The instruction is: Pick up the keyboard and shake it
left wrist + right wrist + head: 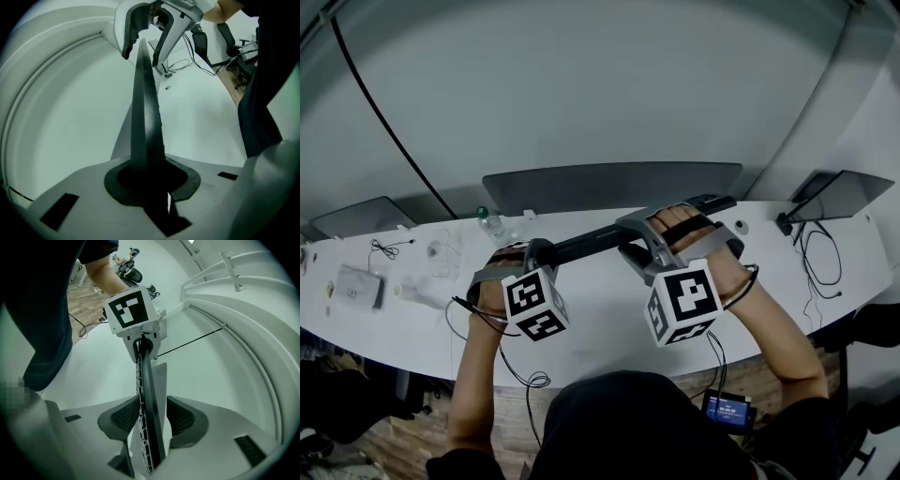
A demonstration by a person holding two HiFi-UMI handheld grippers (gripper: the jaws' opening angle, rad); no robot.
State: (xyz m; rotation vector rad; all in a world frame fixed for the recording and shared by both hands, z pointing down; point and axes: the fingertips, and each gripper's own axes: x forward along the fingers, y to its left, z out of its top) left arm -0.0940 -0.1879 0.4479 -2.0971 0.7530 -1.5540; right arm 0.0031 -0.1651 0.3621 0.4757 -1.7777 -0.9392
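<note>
Keyboard [586, 245]: black, turned on edge over the white worktop [600, 323].
Left tongs [149, 180]: clamped on the keyboard's left end.
Right tongs [149, 418]: pads spread at the keyboard's right end, the keyboard between them, one pad clear of it.
Marker cube [131, 310] on left tongs: black-and-white squares.
Key rows: seen in the right gripper view only.
Small lit screen [728, 407], nearer the person than the keyboard: possibly lettered, unreadable.

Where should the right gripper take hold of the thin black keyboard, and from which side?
Its right end, pinched across the flat faces, coming endwise from the person's right. The thin black keyboard lies edge-on between the open pads of the right gripper, and the left gripper clamps the opposite end, so this should balance it.
</note>
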